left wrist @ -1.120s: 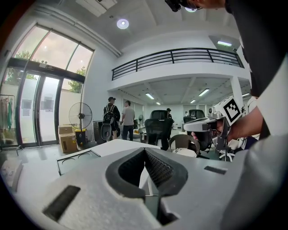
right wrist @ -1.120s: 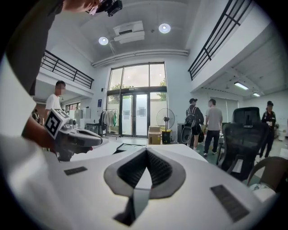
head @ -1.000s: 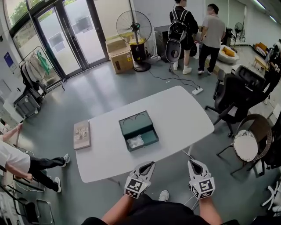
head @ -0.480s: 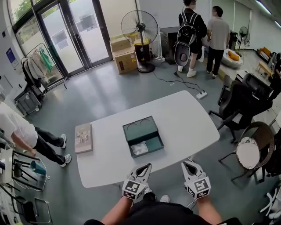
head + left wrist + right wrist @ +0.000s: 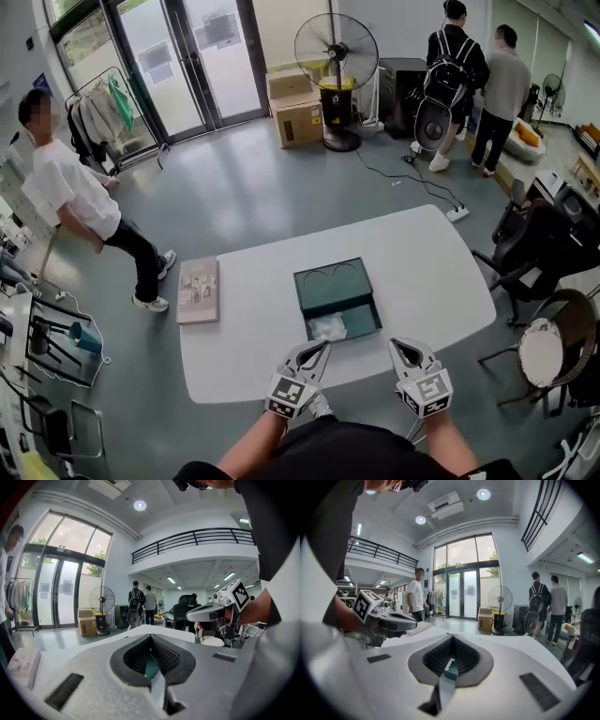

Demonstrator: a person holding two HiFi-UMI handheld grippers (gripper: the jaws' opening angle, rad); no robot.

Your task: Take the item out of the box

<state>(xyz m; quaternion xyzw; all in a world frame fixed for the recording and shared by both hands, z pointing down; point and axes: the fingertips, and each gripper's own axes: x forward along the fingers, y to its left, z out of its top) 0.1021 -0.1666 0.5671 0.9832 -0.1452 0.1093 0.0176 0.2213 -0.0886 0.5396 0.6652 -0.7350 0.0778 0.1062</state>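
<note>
Left gripper (image 5: 316, 350) and right gripper (image 5: 403, 346) closed, empty; open one before reaching white wrapped item (image 5: 328, 327) in green box (image 5: 323, 292)

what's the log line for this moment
stage: pre-reach | left gripper: shut, empty | right gripper: shut, empty | green box: open, white item inside

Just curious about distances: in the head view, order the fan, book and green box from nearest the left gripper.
1. Green box, just ahead of the left gripper.
2. Book, off to the left.
3. Fan, far off at the back.
</note>
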